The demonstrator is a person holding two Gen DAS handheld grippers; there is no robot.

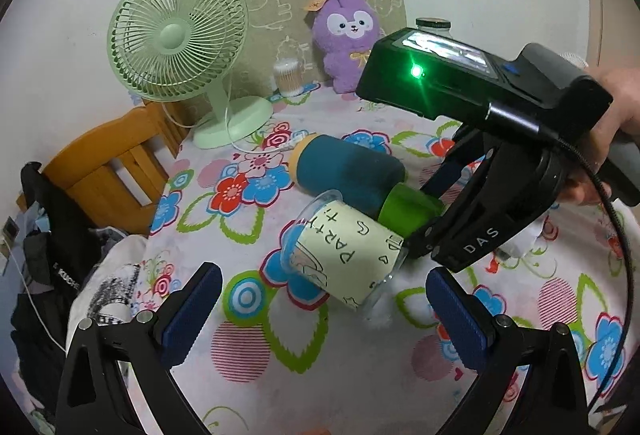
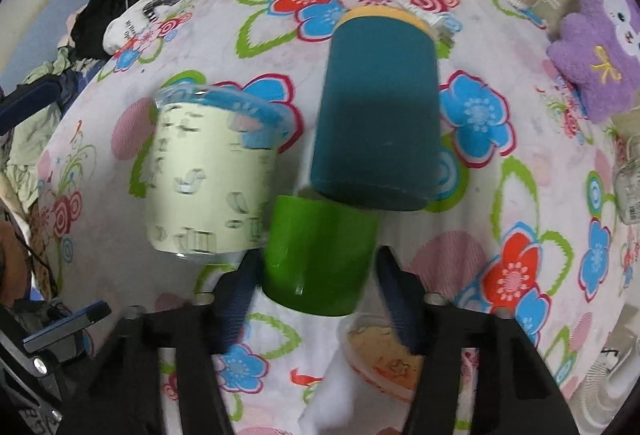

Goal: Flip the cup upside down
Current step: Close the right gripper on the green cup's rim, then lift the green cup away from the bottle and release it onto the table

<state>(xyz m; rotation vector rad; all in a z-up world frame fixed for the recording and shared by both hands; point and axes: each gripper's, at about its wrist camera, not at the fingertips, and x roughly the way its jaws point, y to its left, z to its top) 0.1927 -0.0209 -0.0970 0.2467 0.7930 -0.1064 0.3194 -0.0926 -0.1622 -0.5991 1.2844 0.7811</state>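
1. Three cups lie on their sides on a flowered worktop [image 1: 248, 355]: a clear plastic cup [image 1: 344, 259] with a pale paper sleeve, a green cup [image 2: 316, 255], and a dark teal cup [image 2: 376, 115].
2. The right gripper [image 2: 316, 299] straddles the green cup, jaws set wide around it and not yet pressing.
3. The left gripper [image 1: 320, 311] hovers nearby, jaws wide and empty.
4. The green cup looks light, smooth and likely slippery; a mid-body hold seems safest.

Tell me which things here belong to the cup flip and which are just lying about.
Job: green cup, right gripper, left gripper.

Lying about: PARTY cup, teal cup, fan, purple plush, cotton swab jar.
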